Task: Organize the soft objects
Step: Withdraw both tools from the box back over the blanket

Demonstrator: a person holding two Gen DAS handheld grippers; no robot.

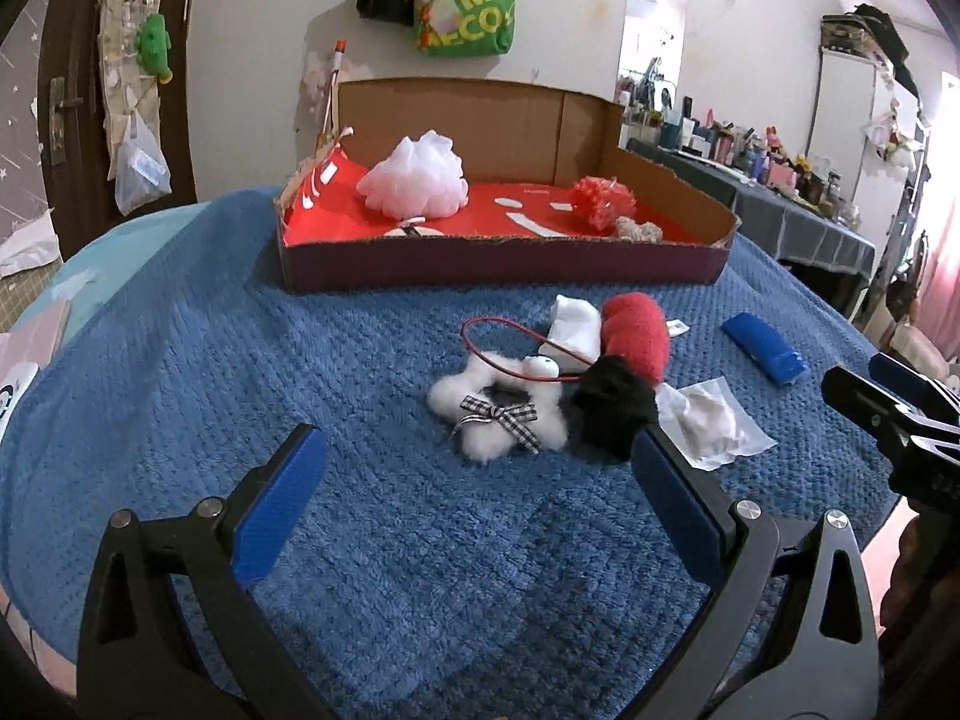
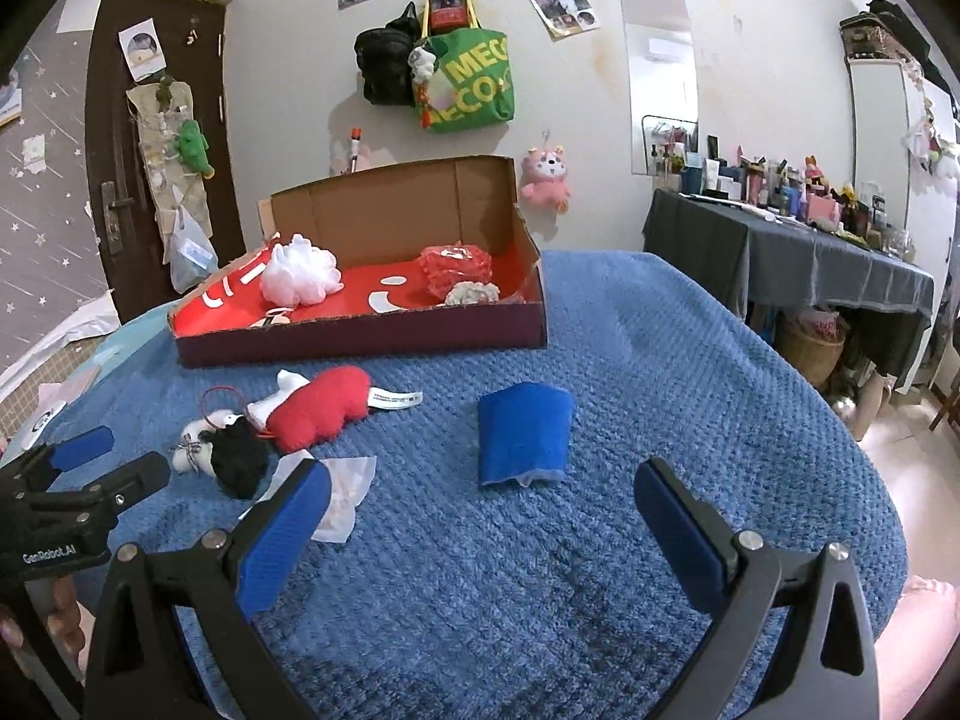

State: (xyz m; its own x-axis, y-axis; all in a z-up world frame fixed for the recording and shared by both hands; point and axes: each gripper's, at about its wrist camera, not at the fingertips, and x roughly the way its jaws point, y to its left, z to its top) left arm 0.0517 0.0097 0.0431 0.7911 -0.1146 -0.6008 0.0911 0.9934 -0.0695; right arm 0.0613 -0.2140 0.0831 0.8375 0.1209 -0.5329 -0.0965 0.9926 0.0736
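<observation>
Left gripper (image 1: pixel 477 468): spread wide, empty, above blue blanket (image 1: pixel 360 540). Right gripper (image 2: pixel 483 501): spread wide, empty. Red-and-white plush (image 2: pixel 315 408), black pom-pom (image 2: pixel 240 459), blue cloth (image 2: pixel 523 432): on blanket, near cardboard tray (image 2: pixel 366 336). White mesh puff (image 2: pixel 300 273): inside tray.
</observation>
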